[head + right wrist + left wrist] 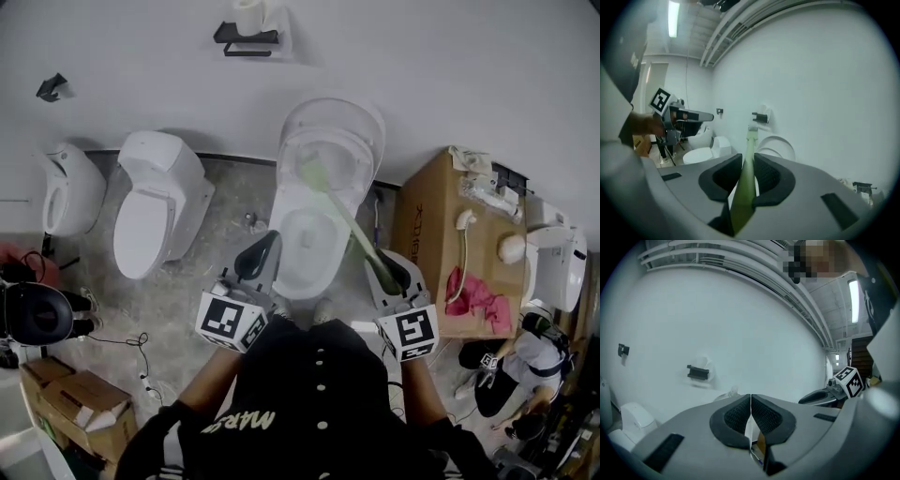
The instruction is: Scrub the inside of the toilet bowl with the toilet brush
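The white toilet [292,208] stands in the middle of the head view with its lid [349,131] raised against the wall. My right gripper [384,267] is shut on the handle of the green toilet brush [352,223]. The handle slants up over the bowl's right side, and the brush head [312,173] is up in front of the raised lid, above the bowl. In the right gripper view the green handle [746,173] runs between the pads to the head [752,129]. My left gripper [262,251] hovers at the bowl's left front, shut and empty, pads [761,417] touching.
A cardboard box [427,220] with a pink cloth [473,295] on it stands right of the toilet. A second toilet [155,202] and another fixture [70,187] stand to the left. A paper holder [248,37] hangs on the wall. Boxes [75,403] and a crouching person [520,366] flank me.
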A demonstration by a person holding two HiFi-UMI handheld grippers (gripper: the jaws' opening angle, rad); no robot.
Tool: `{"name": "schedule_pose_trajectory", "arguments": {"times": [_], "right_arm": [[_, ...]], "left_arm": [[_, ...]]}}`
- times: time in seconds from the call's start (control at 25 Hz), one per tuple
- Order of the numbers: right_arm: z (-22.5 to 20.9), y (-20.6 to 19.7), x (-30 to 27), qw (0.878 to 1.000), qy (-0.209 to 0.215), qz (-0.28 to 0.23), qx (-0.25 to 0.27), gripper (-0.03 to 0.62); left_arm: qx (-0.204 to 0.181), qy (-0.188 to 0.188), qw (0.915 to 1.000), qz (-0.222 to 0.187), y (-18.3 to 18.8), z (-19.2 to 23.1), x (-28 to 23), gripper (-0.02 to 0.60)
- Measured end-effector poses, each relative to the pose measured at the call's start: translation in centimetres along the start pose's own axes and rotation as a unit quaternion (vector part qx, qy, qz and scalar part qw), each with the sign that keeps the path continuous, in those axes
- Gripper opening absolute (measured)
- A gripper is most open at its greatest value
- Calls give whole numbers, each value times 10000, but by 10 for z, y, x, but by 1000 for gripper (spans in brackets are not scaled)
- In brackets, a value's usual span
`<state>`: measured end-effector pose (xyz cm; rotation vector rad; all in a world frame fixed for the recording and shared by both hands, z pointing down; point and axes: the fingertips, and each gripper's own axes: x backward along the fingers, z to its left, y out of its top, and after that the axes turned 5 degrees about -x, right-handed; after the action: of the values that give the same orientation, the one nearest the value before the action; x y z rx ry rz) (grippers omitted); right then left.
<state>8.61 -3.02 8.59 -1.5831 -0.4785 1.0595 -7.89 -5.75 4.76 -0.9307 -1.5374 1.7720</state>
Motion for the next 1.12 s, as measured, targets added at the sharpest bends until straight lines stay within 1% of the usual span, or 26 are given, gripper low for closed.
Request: {"name": "schedule_pose_trajectory", "arguments": {"times": [0.12, 0.2, 0.32, 0.48, 0.64, 0.76, 0.96, 1.12], "right_arm": [[-2, 25, 9, 9989, -22, -471, 34, 97], [-3, 39, 11, 9962, 1, -869, 86, 97], [-3, 57, 15, 9918, 37, -1274, 123, 97], [-4, 86, 20, 9828, 83, -1842, 84, 97], [-3, 111, 25, 9722, 120, -2337, 55, 97], [0, 126, 29, 9645, 147, -2635, 64, 97], [6, 142, 32, 9567, 157, -2903, 135, 97], [6, 147, 36, 9525, 70, -3042, 153, 97]], "left_arm": [[-100, -11, 9998, -155, 19, -4, 3, 28], [-186, -23, 9995, -262, 32, -7, 6, 28], [-301, 17, 9987, -414, 50, -12, 15, 28], [-467, 111, 9970, -603, 68, -12, 24, 28], [-606, 226, 9953, -714, 79, -8, 30, 28], [-767, 291, 9934, -799, 82, -6, 36, 28], [-689, 398, 9928, -897, 87, -5, 40, 28], [-756, 366, 9921, -935, 88, -7, 38, 28]]}}
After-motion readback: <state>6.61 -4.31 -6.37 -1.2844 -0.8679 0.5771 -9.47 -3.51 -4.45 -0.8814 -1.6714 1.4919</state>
